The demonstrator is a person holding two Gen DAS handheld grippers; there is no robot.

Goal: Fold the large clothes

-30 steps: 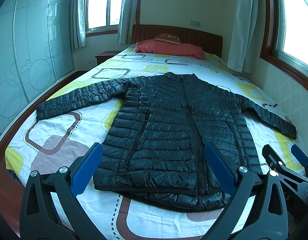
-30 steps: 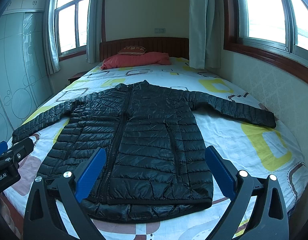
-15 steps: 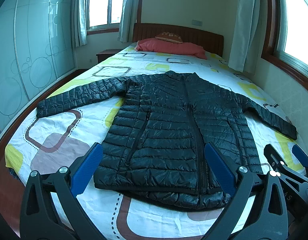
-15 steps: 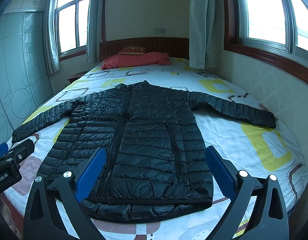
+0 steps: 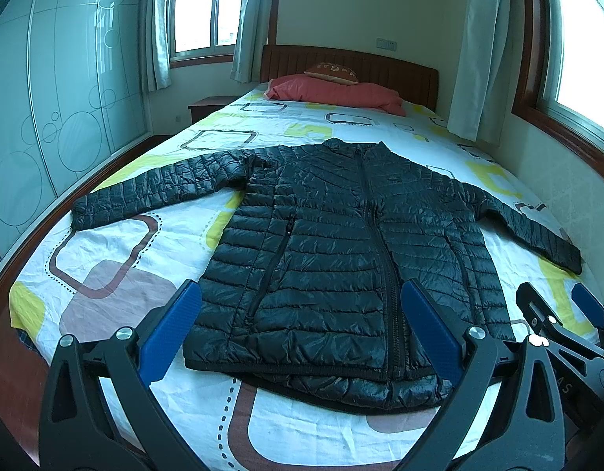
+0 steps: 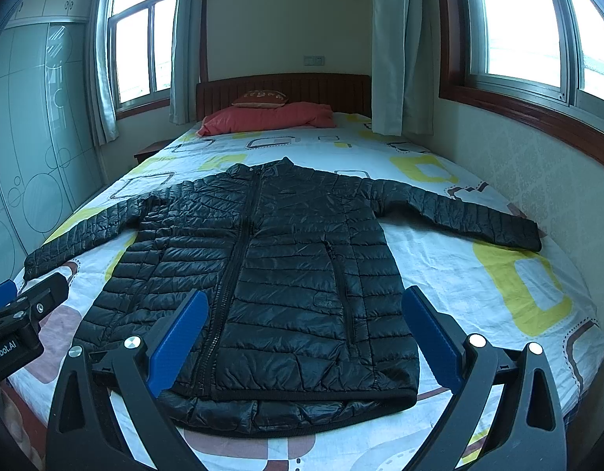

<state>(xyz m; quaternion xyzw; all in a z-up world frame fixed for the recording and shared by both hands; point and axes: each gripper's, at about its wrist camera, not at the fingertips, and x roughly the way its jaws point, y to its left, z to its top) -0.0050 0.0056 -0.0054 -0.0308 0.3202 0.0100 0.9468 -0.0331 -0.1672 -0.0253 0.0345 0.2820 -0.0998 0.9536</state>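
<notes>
I see both my left gripper [image 5: 302, 329] and right gripper [image 6: 302, 329] spread wide and empty above the flat black quilted puffer jacket [image 5: 341, 259].

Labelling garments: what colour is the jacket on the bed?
Black, quilted jacket with a shiny finish; clearest in the right wrist view.

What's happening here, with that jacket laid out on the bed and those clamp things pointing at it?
A person is holding a two-finger gripper in each hand, about to fold the black puffer jacket. It lies flat and zipped on the patterned bed sheet, both sleeves spread out to the sides, collar toward the red pillow. The left gripper and right gripper both hover open near the jacket's hem, touching nothing. No fold has been made yet.
</notes>
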